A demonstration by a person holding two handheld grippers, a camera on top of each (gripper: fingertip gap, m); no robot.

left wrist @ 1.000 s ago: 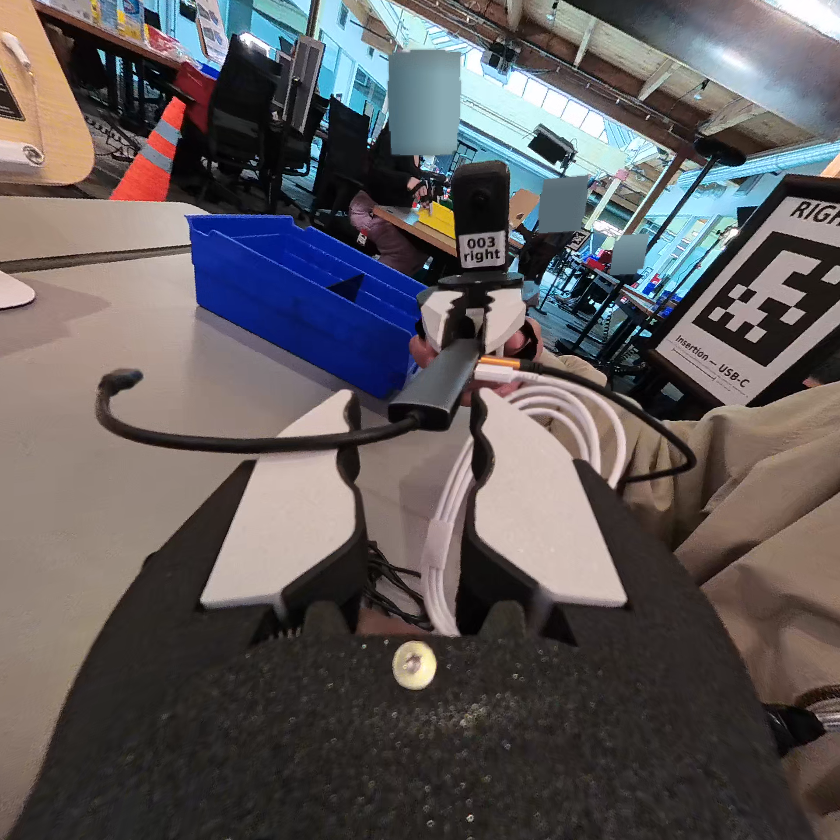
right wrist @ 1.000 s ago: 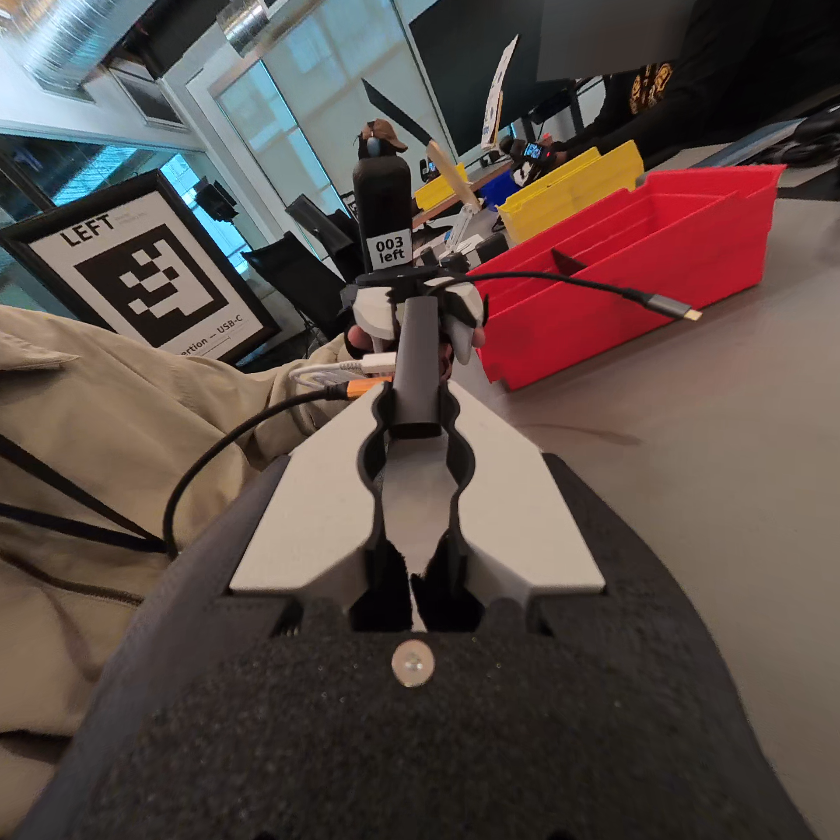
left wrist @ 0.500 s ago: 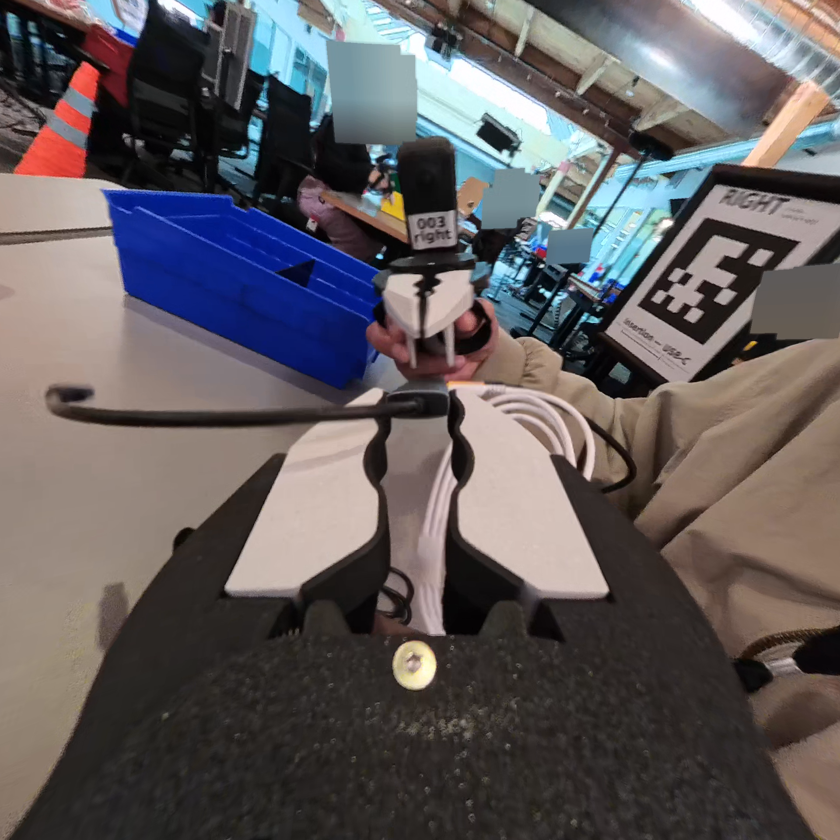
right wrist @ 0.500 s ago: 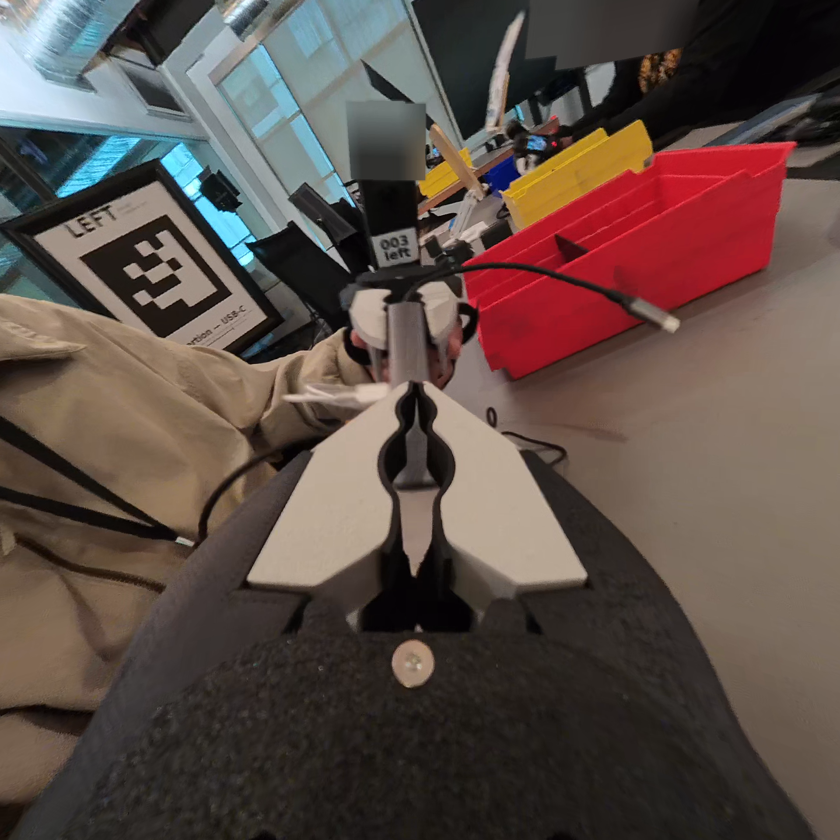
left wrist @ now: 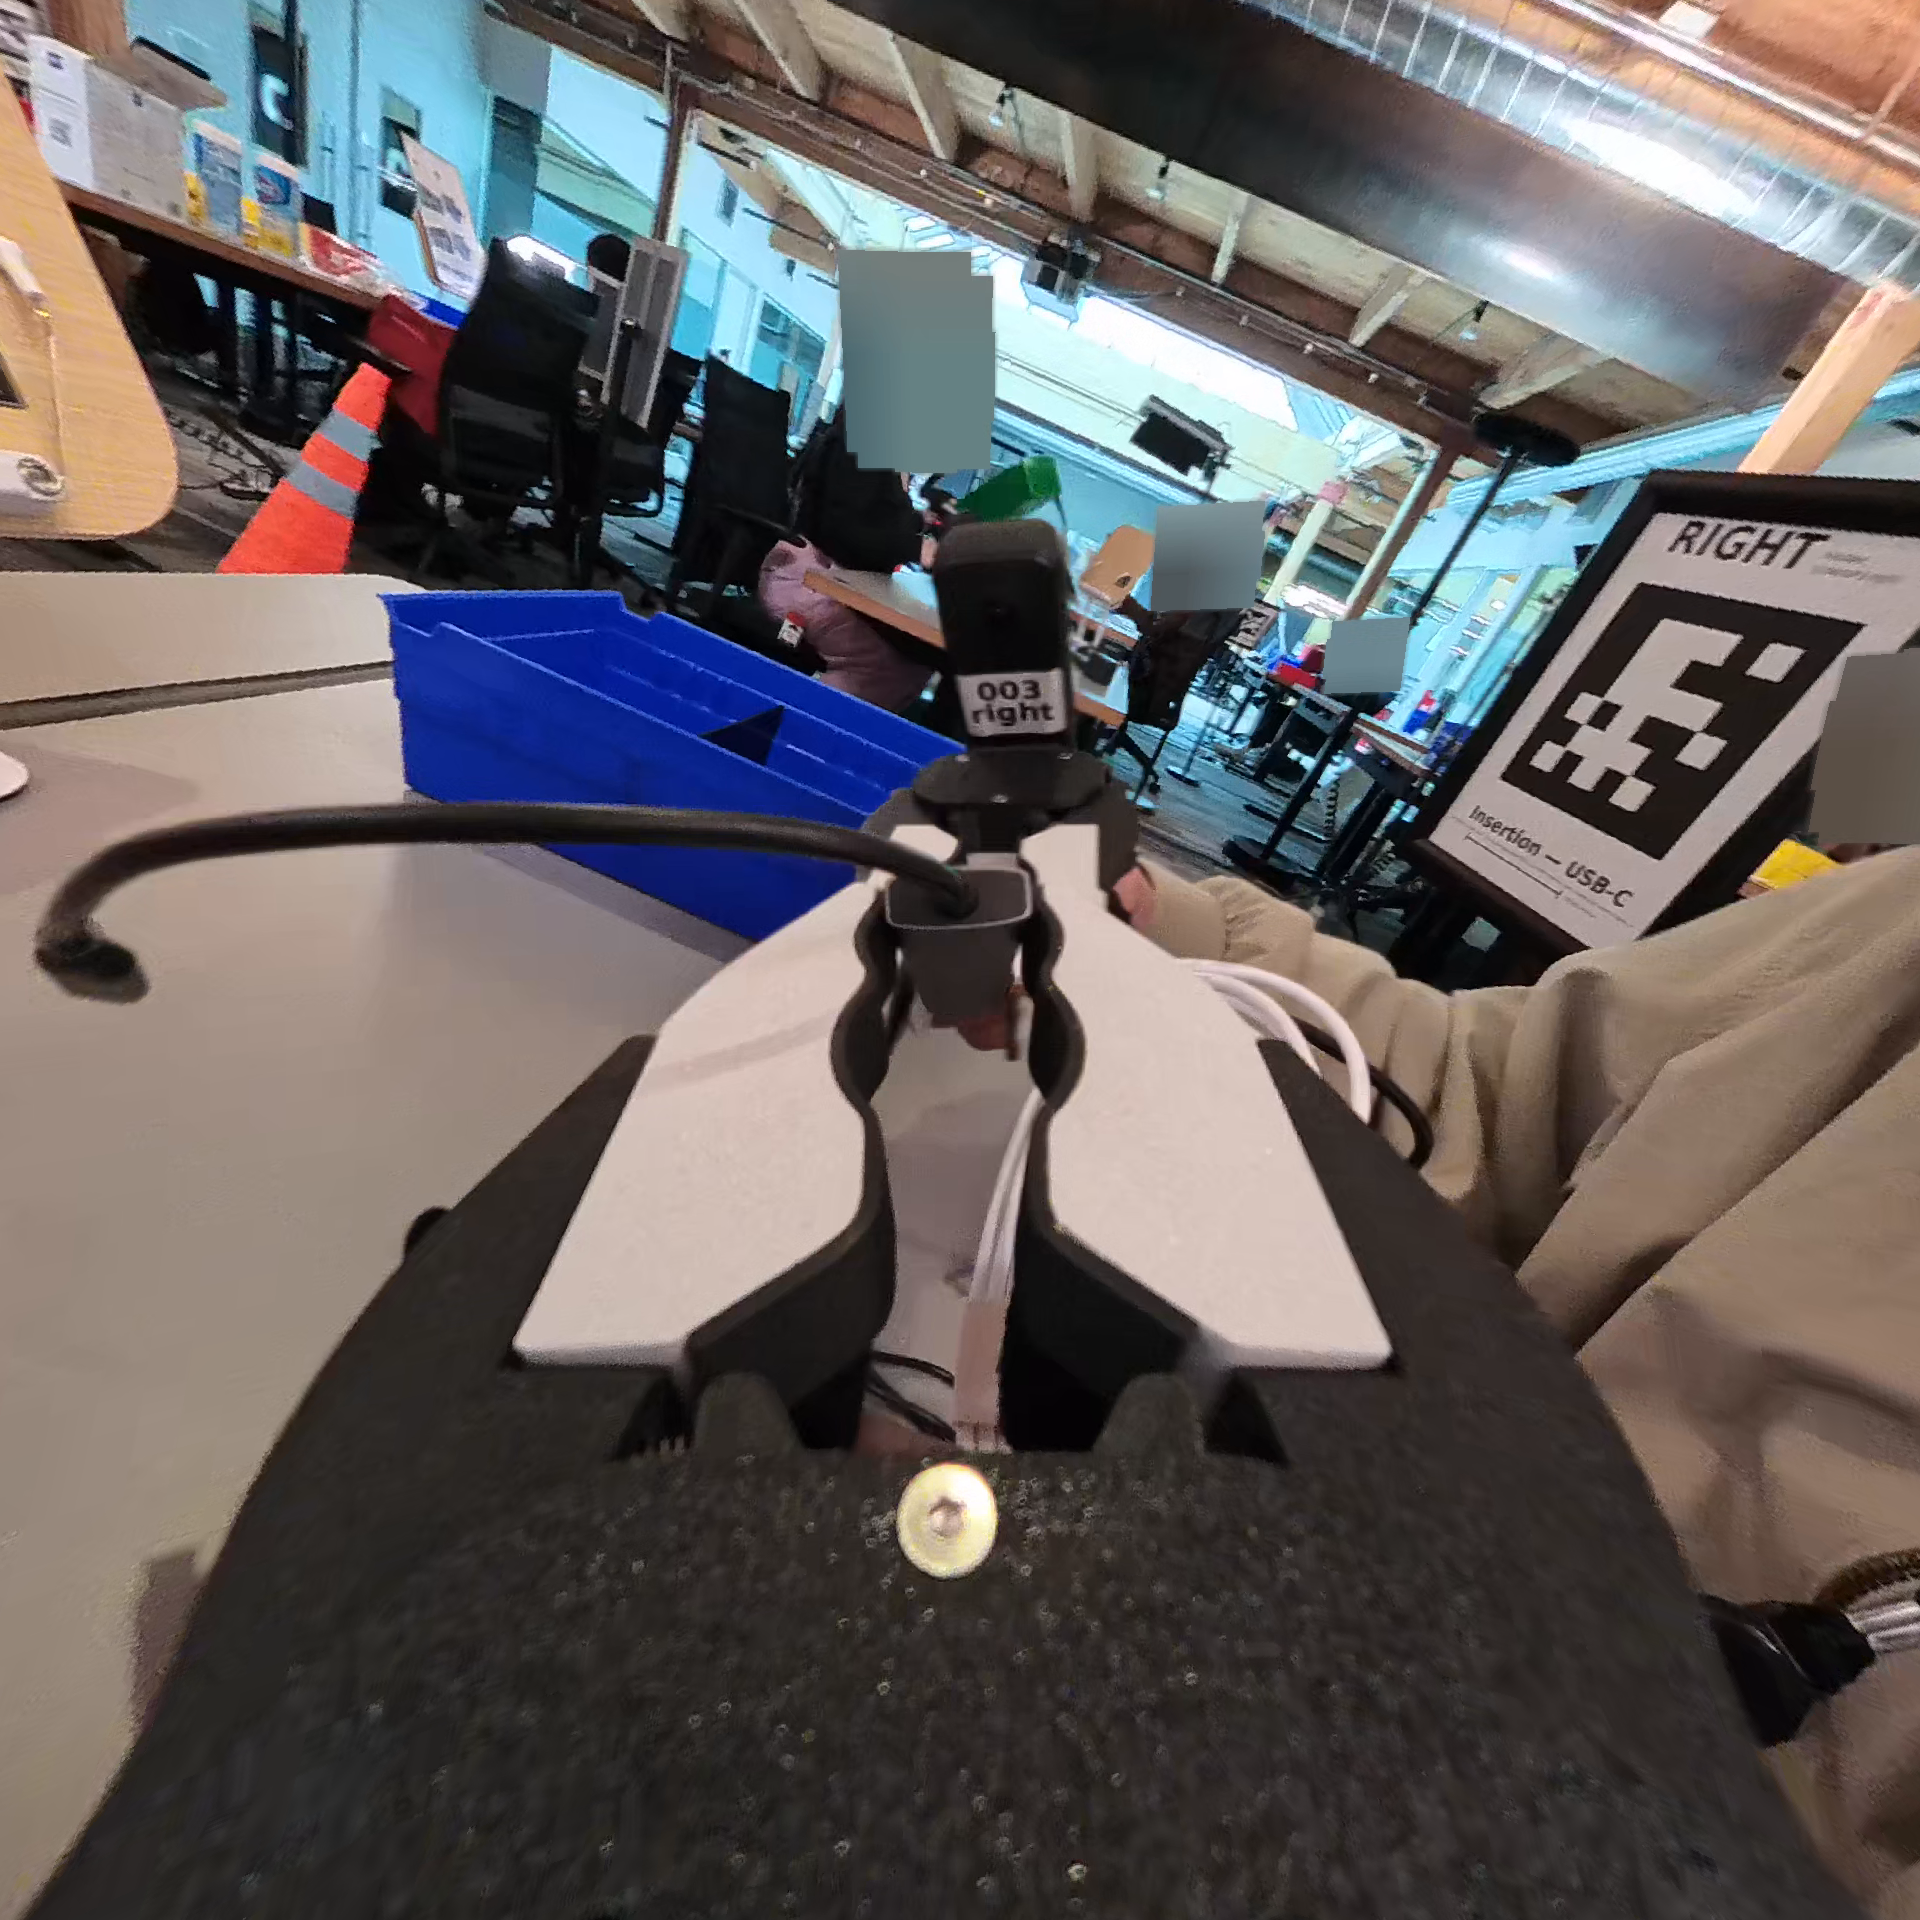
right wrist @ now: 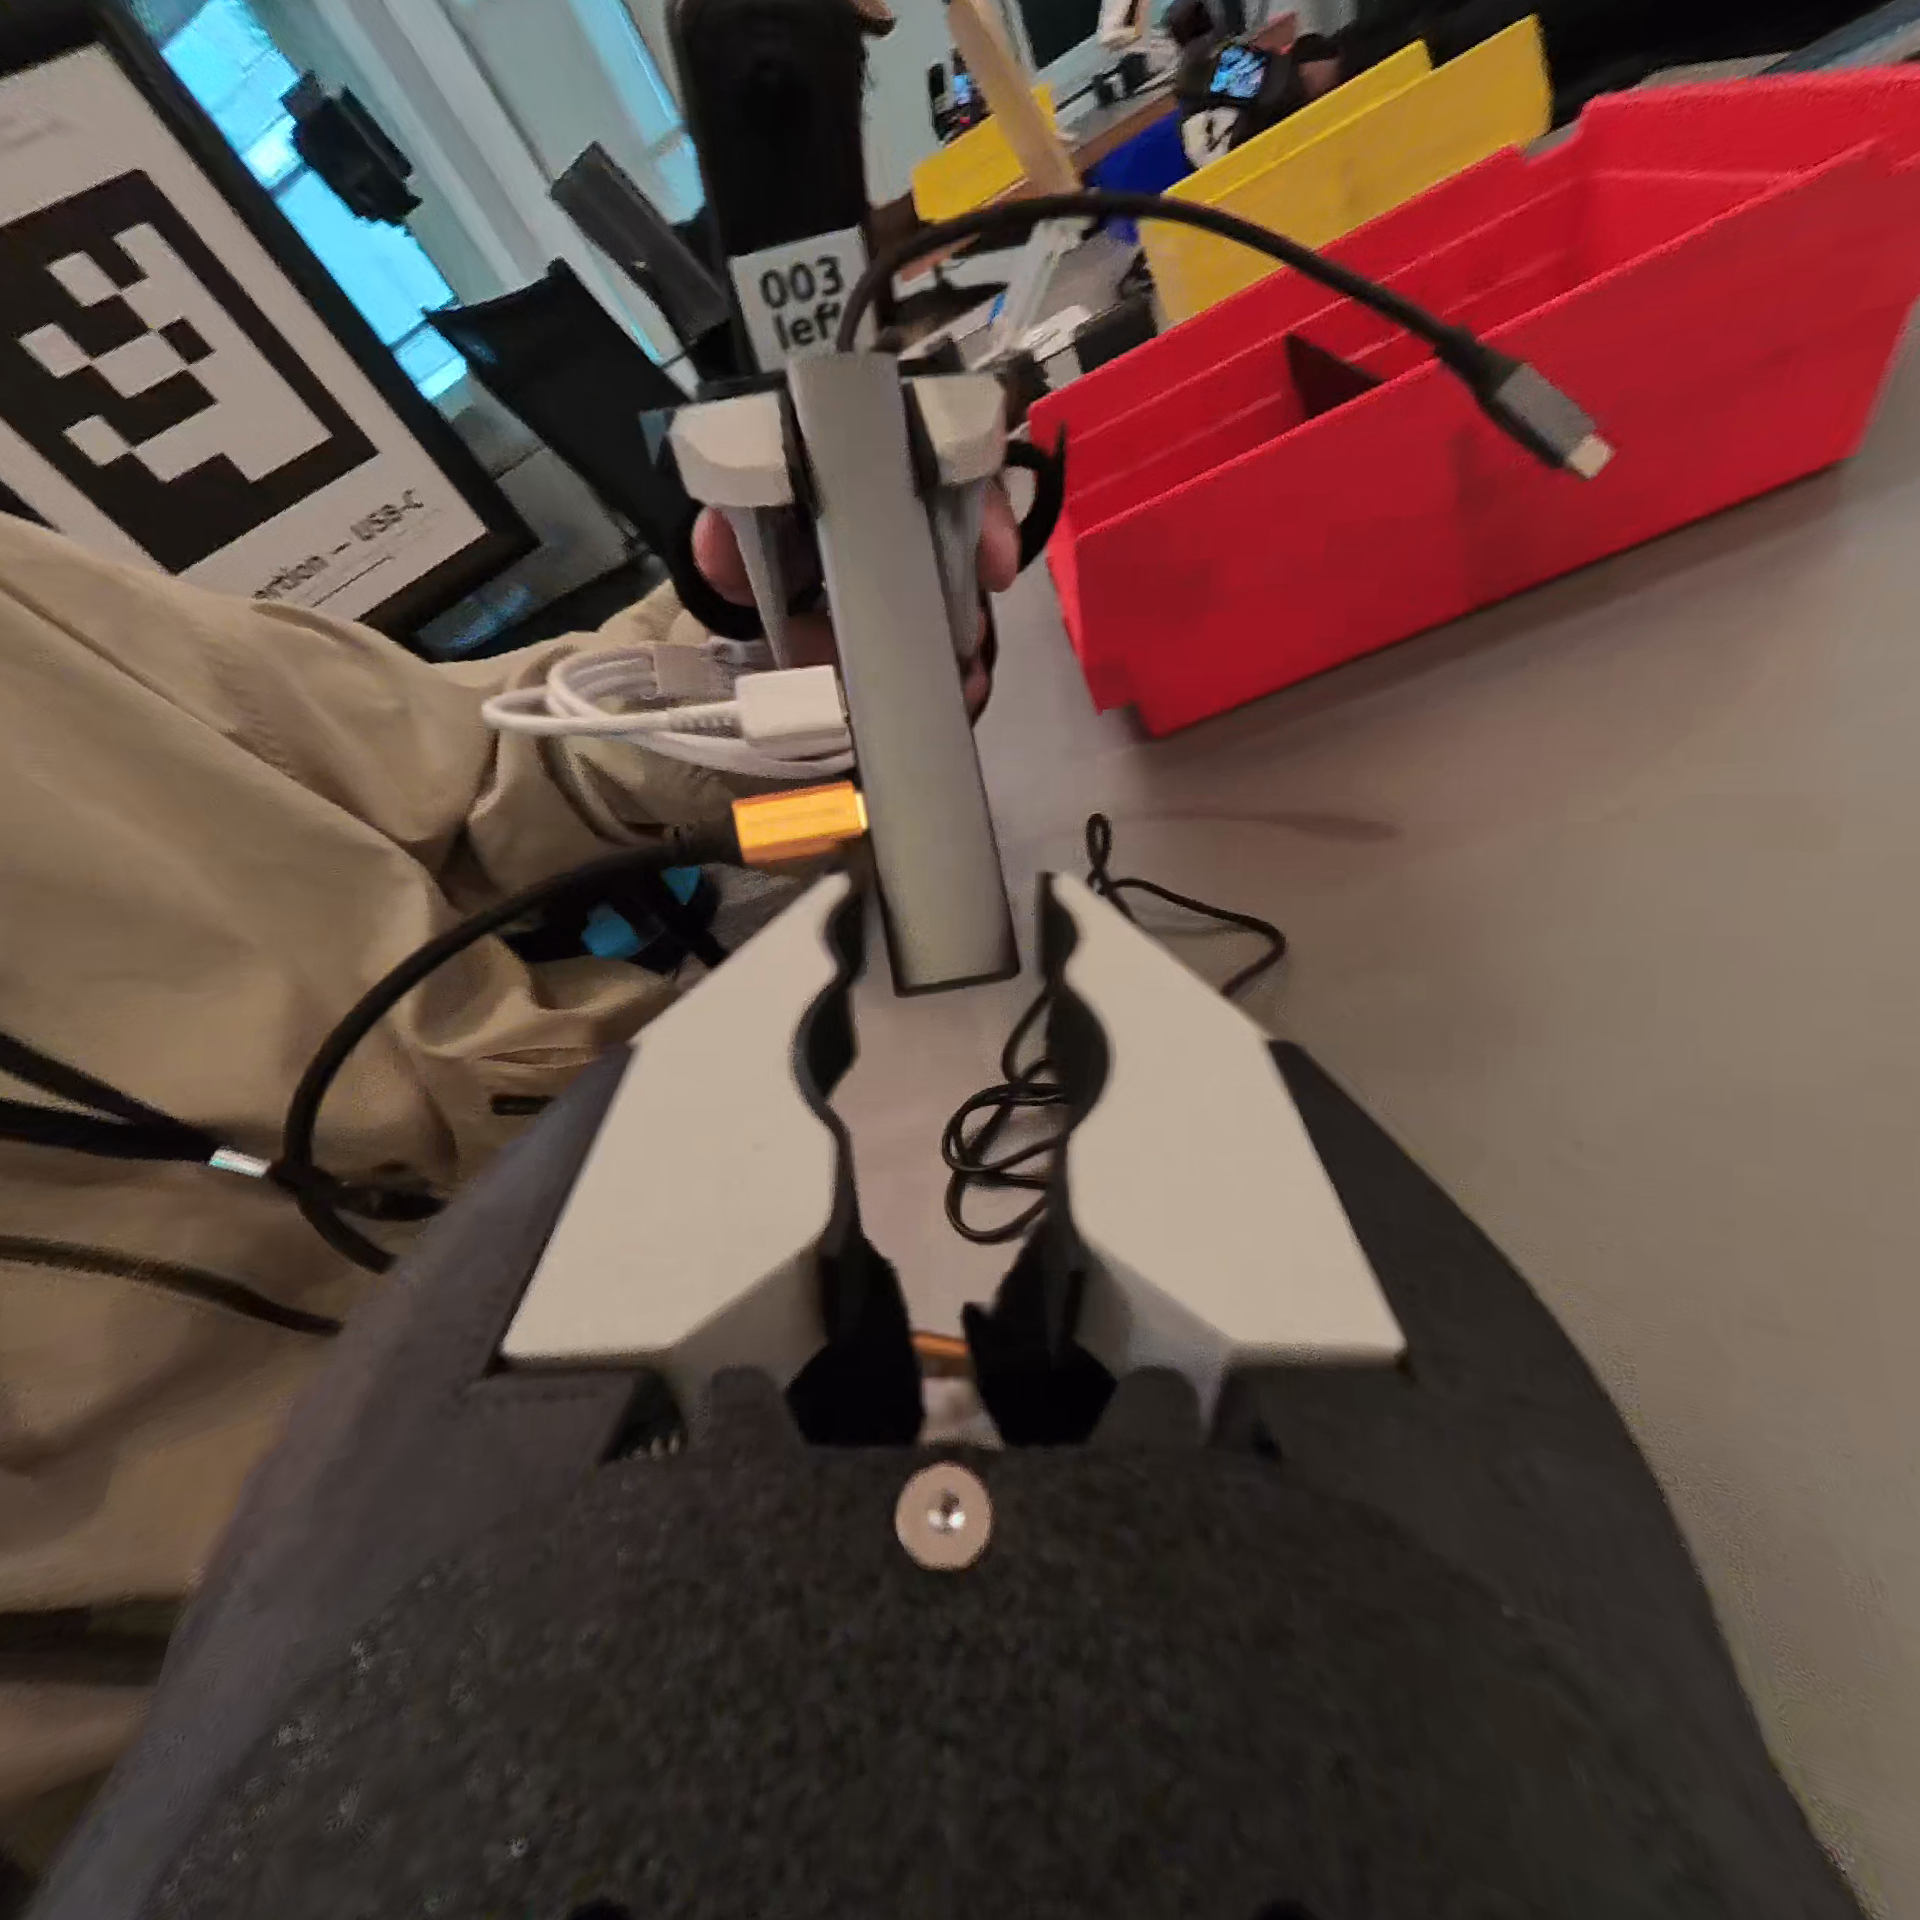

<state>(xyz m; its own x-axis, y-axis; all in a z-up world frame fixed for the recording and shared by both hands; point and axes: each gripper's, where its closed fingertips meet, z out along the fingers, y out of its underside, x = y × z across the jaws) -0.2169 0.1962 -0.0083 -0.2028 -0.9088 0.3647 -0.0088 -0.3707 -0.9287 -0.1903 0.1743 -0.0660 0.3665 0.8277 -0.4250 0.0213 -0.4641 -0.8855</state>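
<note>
Grey table fills the foreground of a busy workshop. Between its fingers the left gripper clamps one end of a dark grey hub, a long flat bar lifted off the table; in the left wrist view that end sits pinched at the fingertips. The right gripper has its fingers spread, with the hub's other end lying in the gap and touching neither side as far as the view shows.

A short black cable arcs up from the clamped end and finishes in a free silver plug (hanging in the air in front of the red bin). On the hub's side sit a white plug with its coiled white cable, and an orange plug with a black cable looping down over a beige sleeve.

A red bin stands on the table beyond the hub, a blue bin on the other side, and a framed checkered sign behind.
</note>
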